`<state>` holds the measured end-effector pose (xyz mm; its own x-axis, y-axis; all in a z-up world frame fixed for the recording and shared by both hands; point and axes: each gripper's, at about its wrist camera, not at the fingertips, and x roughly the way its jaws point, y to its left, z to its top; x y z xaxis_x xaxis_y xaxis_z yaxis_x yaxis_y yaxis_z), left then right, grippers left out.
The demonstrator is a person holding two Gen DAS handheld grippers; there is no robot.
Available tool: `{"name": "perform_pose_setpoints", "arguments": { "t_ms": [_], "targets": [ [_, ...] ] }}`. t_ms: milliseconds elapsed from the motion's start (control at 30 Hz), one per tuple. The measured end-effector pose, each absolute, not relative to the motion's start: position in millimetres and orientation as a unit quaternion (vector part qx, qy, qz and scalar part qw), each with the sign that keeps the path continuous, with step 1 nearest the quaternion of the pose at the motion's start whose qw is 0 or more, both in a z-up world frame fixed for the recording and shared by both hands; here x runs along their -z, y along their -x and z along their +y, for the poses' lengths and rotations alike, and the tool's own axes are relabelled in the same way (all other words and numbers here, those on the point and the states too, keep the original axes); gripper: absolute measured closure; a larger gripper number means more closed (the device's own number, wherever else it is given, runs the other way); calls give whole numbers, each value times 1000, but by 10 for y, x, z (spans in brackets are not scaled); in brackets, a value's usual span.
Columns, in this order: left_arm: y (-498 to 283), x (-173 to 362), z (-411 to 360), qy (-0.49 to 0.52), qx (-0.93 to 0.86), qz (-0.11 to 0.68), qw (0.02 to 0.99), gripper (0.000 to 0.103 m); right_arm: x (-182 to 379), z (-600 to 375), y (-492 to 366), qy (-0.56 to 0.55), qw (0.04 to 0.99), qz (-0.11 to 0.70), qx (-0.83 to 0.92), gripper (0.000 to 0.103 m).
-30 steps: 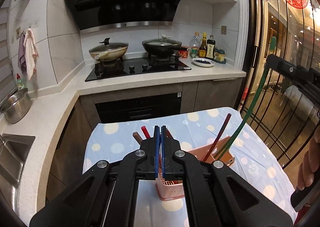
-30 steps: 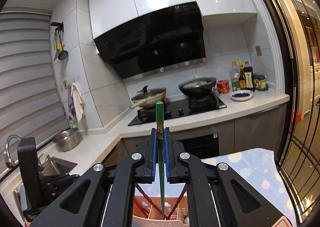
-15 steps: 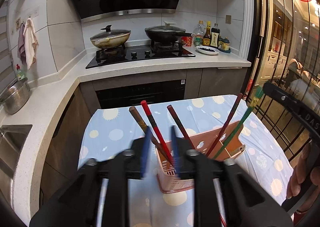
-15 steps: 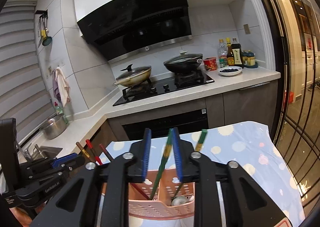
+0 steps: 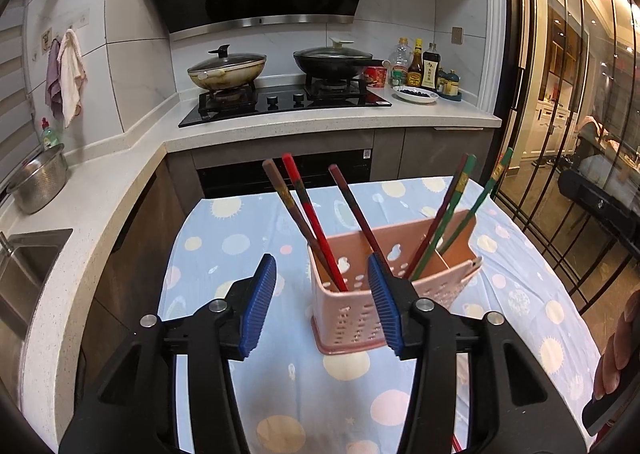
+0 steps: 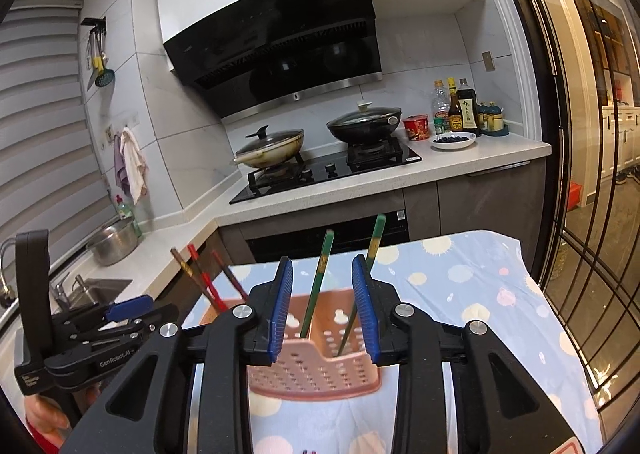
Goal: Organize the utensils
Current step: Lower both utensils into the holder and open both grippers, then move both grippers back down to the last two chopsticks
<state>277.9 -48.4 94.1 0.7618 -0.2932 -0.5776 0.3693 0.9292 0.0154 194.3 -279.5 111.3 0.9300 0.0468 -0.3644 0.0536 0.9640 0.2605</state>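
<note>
A pink perforated utensil basket (image 5: 360, 318) stands on the blue polka-dot tablecloth (image 5: 248, 238). Red and brown chopsticks (image 5: 308, 222) lean in its left compartment; green chopsticks (image 5: 476, 206) lean in its right one. My left gripper (image 5: 322, 306) is open and empty, just in front of the basket's left part. In the right wrist view the basket (image 6: 316, 374) sits below my right gripper (image 6: 323, 310), which is open and empty, with the green chopsticks (image 6: 320, 278) standing between its fingers. The left gripper (image 6: 96, 326) shows at the left there.
Behind the table is a kitchen counter (image 5: 332, 118) with a hob, two lidded pans (image 5: 226, 68) and sauce bottles (image 5: 420, 66). A steel bowl (image 5: 38, 182) and a sink (image 5: 24, 274) lie at the left. A glass door with dark bars (image 5: 560, 134) stands at the right.
Both grippers opened and drew back from the basket. The right one let go of a green chopstick, which now stands in the basket. The left one opened too.
</note>
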Motion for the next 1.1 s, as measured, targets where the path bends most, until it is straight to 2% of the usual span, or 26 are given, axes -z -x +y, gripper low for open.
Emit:
{"name": "perform_pose_setpoints", "arguments": {
  "t_ms": [467,867,1100],
  "targets": [
    [-2368,-684,-443,-65,183,313,930,51,-772,-2576,-1400,-106,968,227,-4,72],
    [-1770,-31,-334,-80,185,365,909,47,174,-2259,-445,-44,940,338,6,71],
    [-1444,304,-263,-67,190,406,892,46,499,-2085,-60,-55,920,387,-22,71]
  ]
}}
